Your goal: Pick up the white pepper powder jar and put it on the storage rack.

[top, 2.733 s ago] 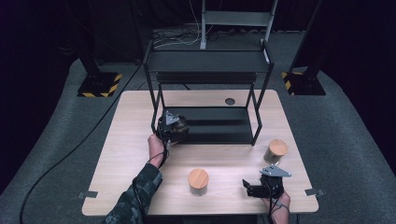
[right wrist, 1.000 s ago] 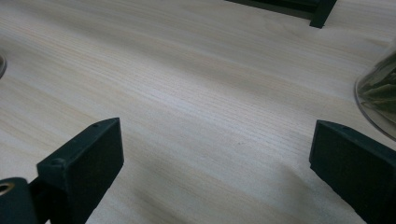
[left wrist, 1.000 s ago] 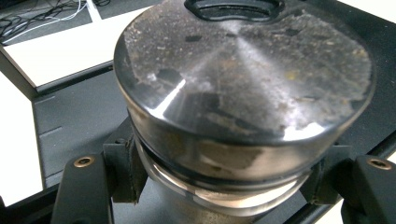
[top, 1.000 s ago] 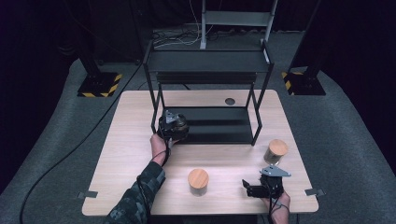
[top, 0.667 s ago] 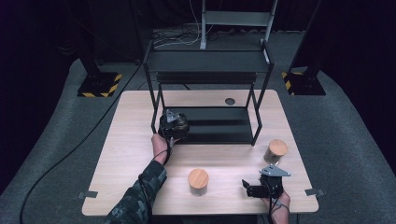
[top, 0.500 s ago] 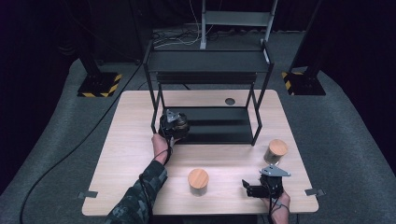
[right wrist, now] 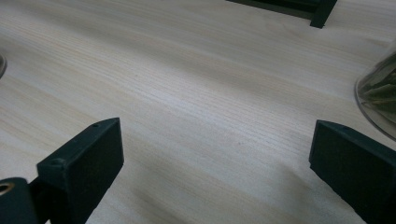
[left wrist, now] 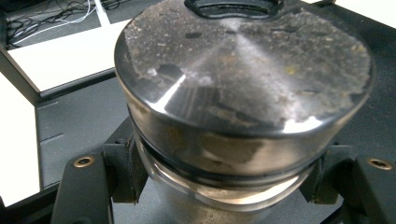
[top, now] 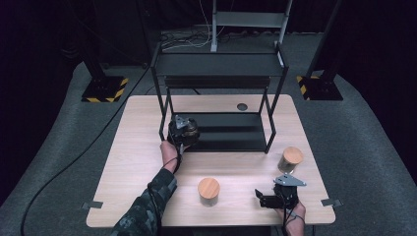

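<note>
Against the frames from the last few seconds, nothing has shifted: both my hands stay where they were, my left gripper (top: 183, 129) still sits at the front left corner of the black rack (top: 221, 64), and both wooden-lidded jars stand on their same spots.

Left fingers (left wrist: 122, 168): clamped on a jar with a dark metal lid (left wrist: 243, 70). In the left gripper view the two black pads press the jar from either side just below the lid's rim, on the glass neck. The lid top is worn and scuffed and tilts toward the camera. Beneath the jar lies the rack's black lower shelf (left wrist: 70, 121), with pale counter beyond it. Whether the jar's base rests on the shelf or hangs just above it, I cannot tell.

Right fingers (right wrist: 84, 163): standing wide, nothing between them. In the right gripper view they hover low over bare wood grain. A glass jar holding greenish contents (right wrist: 380, 93) shows at the right edge, just beyond the right finger and apart from it.

Outward, high view: my right gripper (top: 280, 194) sits near the front right edge of the counter (top: 137, 147). One wooden-lidded jar (top: 291, 158) stands just behind it. A second wooden-lidded jar (top: 209, 191) stands at front centre, between my two forearms, well apart from both grippers.
</note>
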Tool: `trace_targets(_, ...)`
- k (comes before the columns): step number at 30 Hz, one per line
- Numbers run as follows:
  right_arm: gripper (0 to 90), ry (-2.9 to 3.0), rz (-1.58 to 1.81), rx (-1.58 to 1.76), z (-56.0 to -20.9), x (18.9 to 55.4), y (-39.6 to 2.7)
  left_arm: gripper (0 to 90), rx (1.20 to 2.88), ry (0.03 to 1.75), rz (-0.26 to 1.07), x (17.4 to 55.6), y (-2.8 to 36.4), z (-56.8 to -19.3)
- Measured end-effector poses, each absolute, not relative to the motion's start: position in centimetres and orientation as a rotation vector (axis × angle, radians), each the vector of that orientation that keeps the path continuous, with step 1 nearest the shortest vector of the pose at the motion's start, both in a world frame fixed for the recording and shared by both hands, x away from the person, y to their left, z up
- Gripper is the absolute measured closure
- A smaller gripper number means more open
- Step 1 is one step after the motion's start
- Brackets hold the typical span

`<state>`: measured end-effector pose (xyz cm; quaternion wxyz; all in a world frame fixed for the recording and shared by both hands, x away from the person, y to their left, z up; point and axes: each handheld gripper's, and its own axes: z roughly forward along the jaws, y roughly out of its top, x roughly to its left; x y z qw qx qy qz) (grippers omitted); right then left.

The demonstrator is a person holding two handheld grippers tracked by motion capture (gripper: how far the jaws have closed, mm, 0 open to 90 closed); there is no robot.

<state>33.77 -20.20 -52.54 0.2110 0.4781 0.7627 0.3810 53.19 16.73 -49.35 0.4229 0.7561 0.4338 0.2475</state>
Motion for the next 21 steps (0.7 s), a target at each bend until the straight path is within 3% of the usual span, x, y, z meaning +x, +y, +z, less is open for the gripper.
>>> trace_targets(15, 1.8, 2.119, 1.059, 1.329, -52.53, 33.77, -20.21, 29.6, 1.921, 1.083, 0.609, 53.11, 16.75, -49.15)
trace_targets(21, 1.8, 2.119, 1.059, 1.329, -52.53, 33.77, -20.21, 10.8, 1.972, 1.141, 0.538, 53.05, 16.86, -49.16)
